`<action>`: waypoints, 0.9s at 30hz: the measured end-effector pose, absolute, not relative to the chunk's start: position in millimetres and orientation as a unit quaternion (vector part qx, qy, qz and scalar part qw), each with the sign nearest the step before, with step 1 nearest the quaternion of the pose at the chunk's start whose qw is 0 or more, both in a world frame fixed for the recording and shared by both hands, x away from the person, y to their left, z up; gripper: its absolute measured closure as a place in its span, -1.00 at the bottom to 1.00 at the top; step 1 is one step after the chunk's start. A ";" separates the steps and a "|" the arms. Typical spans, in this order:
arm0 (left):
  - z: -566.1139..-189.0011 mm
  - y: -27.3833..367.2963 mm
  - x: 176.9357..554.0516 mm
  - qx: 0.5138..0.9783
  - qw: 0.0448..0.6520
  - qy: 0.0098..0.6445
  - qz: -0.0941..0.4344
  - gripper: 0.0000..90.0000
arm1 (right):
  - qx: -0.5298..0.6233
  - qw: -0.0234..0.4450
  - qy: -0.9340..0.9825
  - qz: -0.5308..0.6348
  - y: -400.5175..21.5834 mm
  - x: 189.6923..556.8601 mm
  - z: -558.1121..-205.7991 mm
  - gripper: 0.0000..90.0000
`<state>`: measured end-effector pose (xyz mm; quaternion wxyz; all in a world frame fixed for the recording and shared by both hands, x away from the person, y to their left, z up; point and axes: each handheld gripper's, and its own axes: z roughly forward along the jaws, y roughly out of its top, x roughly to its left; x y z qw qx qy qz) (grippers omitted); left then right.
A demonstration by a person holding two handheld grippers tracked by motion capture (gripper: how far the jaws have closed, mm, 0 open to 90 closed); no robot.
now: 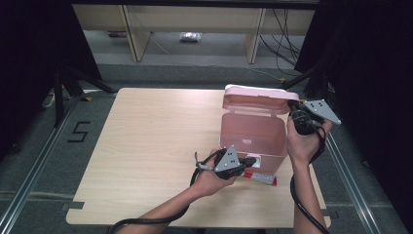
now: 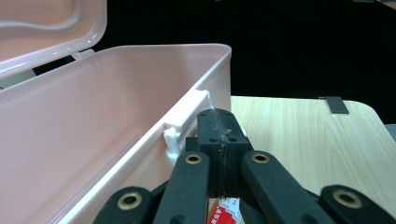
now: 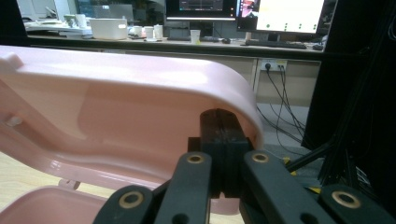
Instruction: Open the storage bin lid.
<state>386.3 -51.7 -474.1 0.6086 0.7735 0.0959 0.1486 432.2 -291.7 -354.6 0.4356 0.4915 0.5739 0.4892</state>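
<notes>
Pink box [image 1: 253, 134] sits right of centre in the high view, lid [image 1: 254, 100] up; left gripper [image 1: 249, 161] jaws pressed together at its front latch [image 2: 184, 126], right gripper [image 1: 292, 105] jaws pressed together against the lid's right edge.

The red packet [image 1: 260, 177] lies half hidden behind the pink box [image 1: 253, 134], its print unreadable.
</notes>
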 end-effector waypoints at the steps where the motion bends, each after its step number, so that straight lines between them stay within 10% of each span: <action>1: -474.0 -51.7 386.2 0.774 0.608 0.096 0.148 1.00 | 0.492 0.436 0.576 0.485 -292.2 432.6 -354.5 1.00; 27: -474.2 -51.3 386.2 0.774 0.608 0.095 0.149 1.00 | 0.503 0.433 0.579 0.473 -290.9 450.6 -354.5 1.00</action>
